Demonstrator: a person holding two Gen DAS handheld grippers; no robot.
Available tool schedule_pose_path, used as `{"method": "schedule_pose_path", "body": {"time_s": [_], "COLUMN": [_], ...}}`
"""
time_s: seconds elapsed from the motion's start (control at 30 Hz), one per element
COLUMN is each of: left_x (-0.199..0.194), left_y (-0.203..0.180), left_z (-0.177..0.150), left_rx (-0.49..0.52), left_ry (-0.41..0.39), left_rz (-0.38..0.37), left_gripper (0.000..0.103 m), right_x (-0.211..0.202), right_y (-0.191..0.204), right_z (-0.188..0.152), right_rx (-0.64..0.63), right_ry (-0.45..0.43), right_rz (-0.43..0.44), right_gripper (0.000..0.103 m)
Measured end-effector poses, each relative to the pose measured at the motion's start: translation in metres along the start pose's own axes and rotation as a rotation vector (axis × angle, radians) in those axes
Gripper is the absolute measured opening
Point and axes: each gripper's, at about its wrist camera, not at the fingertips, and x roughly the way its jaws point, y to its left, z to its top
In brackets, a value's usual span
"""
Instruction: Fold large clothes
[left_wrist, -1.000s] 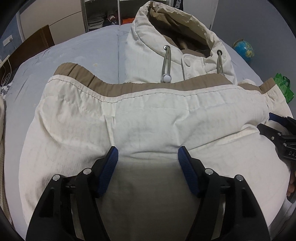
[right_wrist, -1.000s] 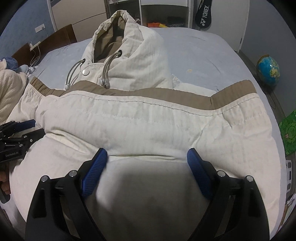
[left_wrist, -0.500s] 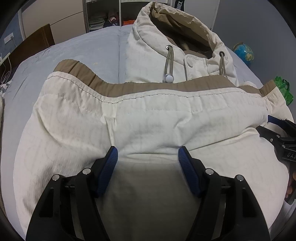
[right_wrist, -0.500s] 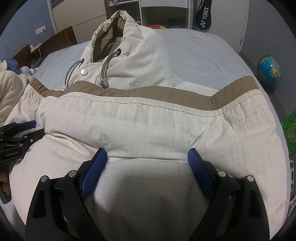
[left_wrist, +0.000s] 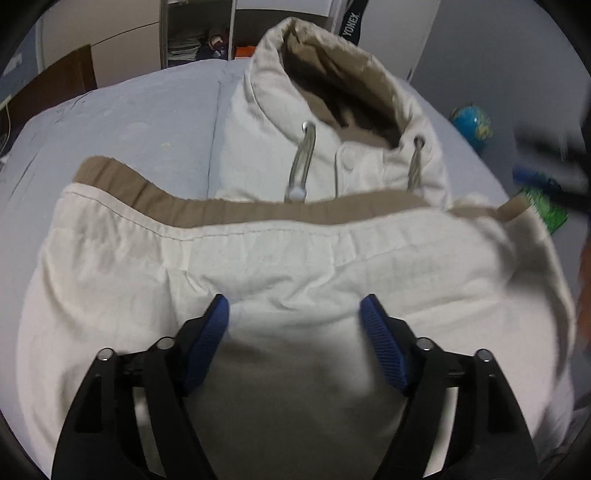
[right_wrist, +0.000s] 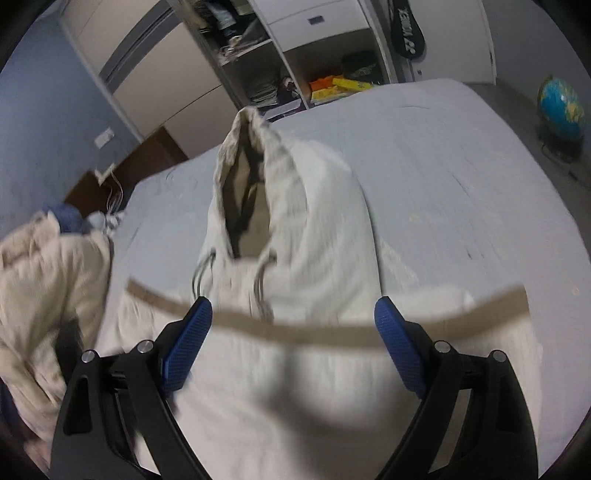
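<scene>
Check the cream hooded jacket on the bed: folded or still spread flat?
Folded once. The jacket has its lower part doubled up over the chest; the tan hem band lies just below the hood, covering the drawstring ends.

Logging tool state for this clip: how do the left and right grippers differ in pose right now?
The left gripper sits low over the folded cream jacket, its fingertips short of the tan hem band. The right gripper is raised and tilted, its fingertips level with that band, and its view is blurred. In the left view it is a blur at the far right edge. Both are open, holding nothing.
</scene>
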Motion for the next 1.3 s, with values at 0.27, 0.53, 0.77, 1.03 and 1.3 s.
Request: {"method": "schedule_pose_path", "body": {"time_s": [0.27,0.53,0.77,1.03,1.3], "left_x": [0.014,0.023,0.027,0.028,0.028], "left_y": [-0.009,-0.004,-0.003,0.0,0.002], "left_z": [-0.019,-0.027,-0.032,-0.036,-0.035], "left_rx": [0.048,0.029,0.019,0.006,0.003], "left_ry": [-0.113,-0.156,-0.19,-0.202,-0.202], "left_rz": [0.069,0.031,0.017,-0.006,-0.01], "left_gripper": [0.081,0.082,0.082,0.082,0.082], "right_x": [0.059,0.128,0.184,0.226,0.188], "right_y": [-0.035,-0.079,-0.091,-0.079,-0.054], "right_z": [0.101,0.146,0.166,0.169,0.163], "right_rx": [0.229,0.359,0.32,0.219,0.125], "right_ry": [0.051,0.1,0.17,0.257,0.17], "right_rz": [0.134,0.223,0.266,0.324,0.357], "right_gripper": [0.086,0.086,0.086,0.048,0.008]}}
